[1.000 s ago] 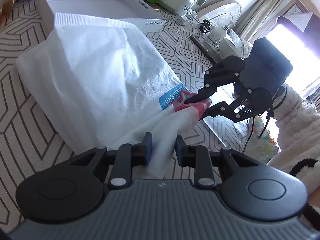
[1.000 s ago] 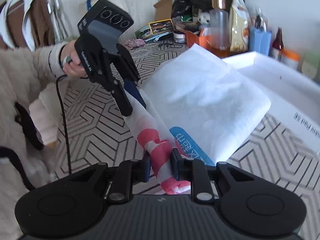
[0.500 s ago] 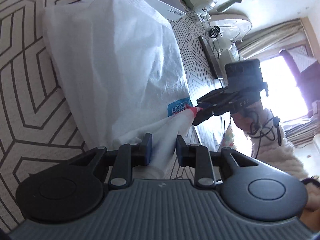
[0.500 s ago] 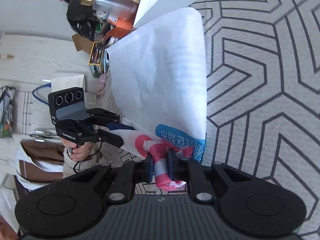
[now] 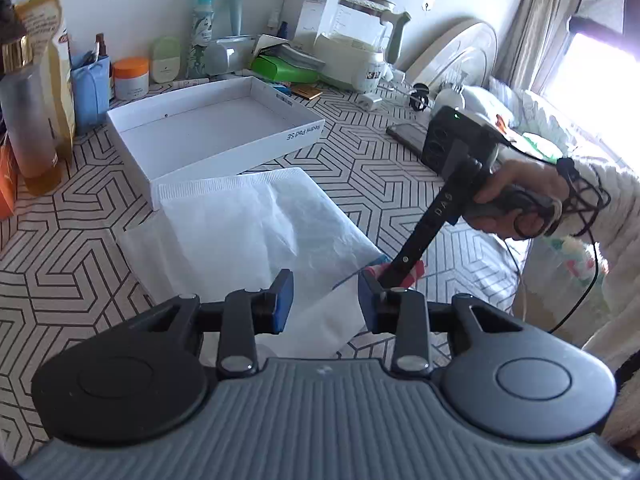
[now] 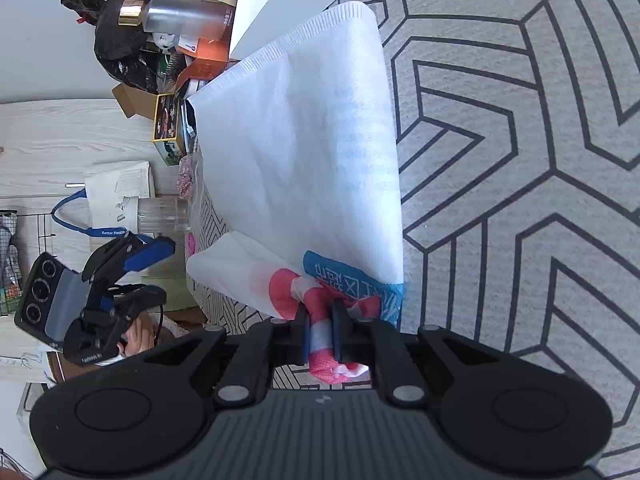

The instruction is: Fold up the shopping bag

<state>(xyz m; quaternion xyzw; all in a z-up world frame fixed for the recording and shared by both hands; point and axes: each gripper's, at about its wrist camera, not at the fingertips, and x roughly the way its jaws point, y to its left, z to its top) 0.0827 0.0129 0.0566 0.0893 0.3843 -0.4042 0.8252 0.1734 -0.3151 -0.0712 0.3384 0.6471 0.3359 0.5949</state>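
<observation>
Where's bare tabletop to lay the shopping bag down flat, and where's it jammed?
Bare patterned tabletop lies left of the shopping bag, and another stretch lies between the white box and the phone. The back wall edge is crowded: spray bottle, kettle, orange-lidded jar.

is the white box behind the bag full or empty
Empty. The white box lies open-topped with a bare white floor; nothing shows inside it.

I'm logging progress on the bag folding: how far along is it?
Done: the bag lies flat on the table, one side folded over. In hand: the right hand-held gripper pinches the pink corner; the left hand-held gripper is open, holding nothing. Left: the remaining folds to make it compact.
</observation>
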